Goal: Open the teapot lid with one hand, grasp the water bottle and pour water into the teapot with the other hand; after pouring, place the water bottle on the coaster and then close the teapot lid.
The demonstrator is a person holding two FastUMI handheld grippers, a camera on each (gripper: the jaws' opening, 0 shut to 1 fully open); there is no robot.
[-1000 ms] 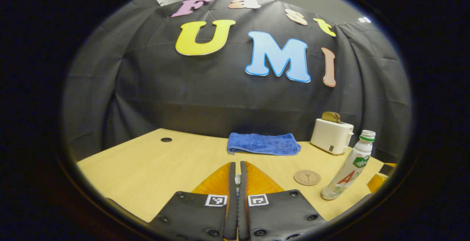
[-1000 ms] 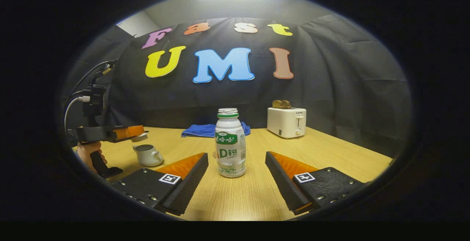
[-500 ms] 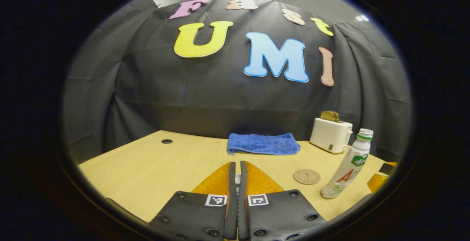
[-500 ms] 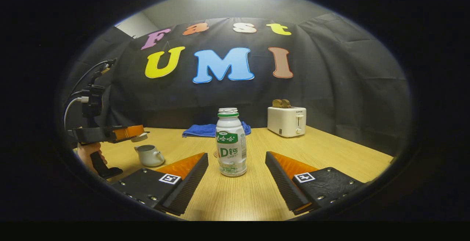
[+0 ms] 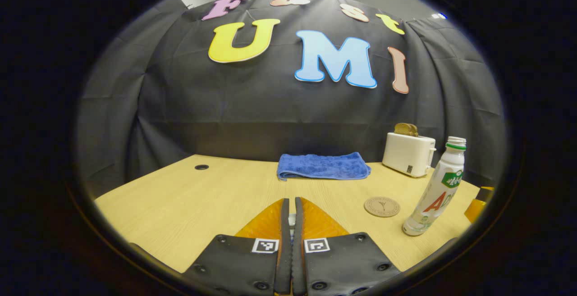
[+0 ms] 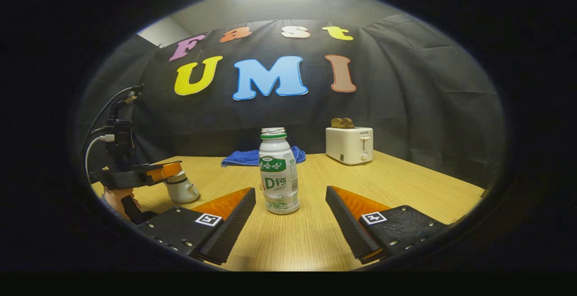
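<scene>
**Bottle ahead of spread fingers, lid held over teapot**

In the right gripper view, right gripper spread wide, holding nothing. Water bottle upright on the table, just beyond the fingertips and roughly centred on the gap, touched by neither finger. Off to the left in that view, left gripper in a hand, level above the teapot, fingers pressed together on the teapot lid, lid close over the pot; touching or not, hard to tell.

In the left gripper view, fingers nearly together with a pale sliver between them. Coaster flat on bare wood, just left of the bottle. Blue towel and toaster along the back edge, well apart from the bottle. Open tabletop on both sides of the bottle.

Bottle white, uncapped, with a green neck ring and a green-and-white label.
</scene>
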